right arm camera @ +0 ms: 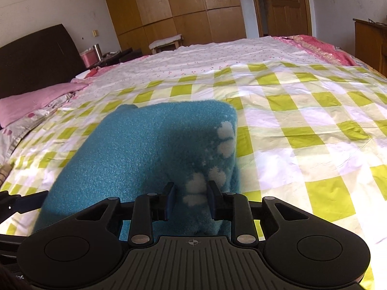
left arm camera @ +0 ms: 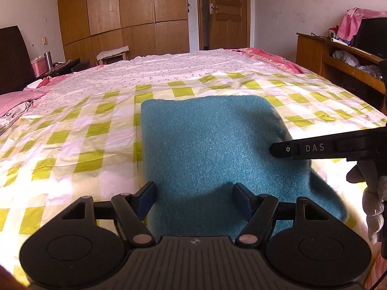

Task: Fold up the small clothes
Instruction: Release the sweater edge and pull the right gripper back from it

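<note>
Right wrist view: the right gripper (right arm camera: 191, 199) is closing in on a raised fold of the teal fleece garment (right arm camera: 135, 159), the patch with white blotches sitting between its blue pads (right arm camera: 170, 198); the jaws are narrow, but whether the pads are truly pinching the cloth I cannot tell. Just beside it, the left gripper (left arm camera: 194, 200) is hovering with its jaws spread wide over the near edge of the same garment, gripping nothing. A gloved hand (left arm camera: 372, 200) is holding the right tool at the frame's edge. The garment is lying on the green-checked sheet (right arm camera: 302, 125) near the front of the bed, partly doubled over. It looks soft, light and floppy, likely to sag and cling instead of sliding, so corners or the folded edge seem the best places to grab. Farther off, the wardrobe (left arm camera: 121, 12) and door (left arm camera: 227, 12) are standing against the wall.
</note>
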Motion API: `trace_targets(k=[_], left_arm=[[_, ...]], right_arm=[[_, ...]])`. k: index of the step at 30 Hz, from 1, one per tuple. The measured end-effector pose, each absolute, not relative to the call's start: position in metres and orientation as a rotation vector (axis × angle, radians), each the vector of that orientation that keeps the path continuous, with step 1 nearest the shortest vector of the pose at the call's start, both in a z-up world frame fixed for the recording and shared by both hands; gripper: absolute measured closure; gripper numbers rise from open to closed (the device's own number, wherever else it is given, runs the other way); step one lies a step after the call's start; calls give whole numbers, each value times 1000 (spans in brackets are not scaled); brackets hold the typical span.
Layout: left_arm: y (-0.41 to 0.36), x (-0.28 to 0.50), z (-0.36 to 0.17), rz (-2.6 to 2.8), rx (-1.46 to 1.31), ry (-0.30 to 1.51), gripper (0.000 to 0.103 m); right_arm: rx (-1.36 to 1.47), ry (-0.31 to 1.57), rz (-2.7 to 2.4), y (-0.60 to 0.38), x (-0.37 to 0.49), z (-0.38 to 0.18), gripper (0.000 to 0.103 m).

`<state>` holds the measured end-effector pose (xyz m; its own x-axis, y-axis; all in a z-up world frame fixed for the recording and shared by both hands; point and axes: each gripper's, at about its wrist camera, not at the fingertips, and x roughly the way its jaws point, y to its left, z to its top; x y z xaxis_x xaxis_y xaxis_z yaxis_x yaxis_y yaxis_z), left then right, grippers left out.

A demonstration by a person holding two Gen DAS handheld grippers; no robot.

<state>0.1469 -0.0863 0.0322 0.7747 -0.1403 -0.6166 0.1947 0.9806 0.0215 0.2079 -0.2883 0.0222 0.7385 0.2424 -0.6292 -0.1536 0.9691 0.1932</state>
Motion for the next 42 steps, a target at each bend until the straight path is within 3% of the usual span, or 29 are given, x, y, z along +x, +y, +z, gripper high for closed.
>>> trace_targets(k=[10,12,22,42], left_arm=[[-83,139,35,-166,71,670,27],[-83,137,35,-167,70,670,26],[-85,123,35,-163,87,658,25],[-83,106,27,-143,81,674,14]], right_arm=[[64,628,163,-278,163,45,76],[53,622,152,-278,154,46,71],[36,676,84,-279,142,34,67],[38,587,79,-267,85,43,60]])
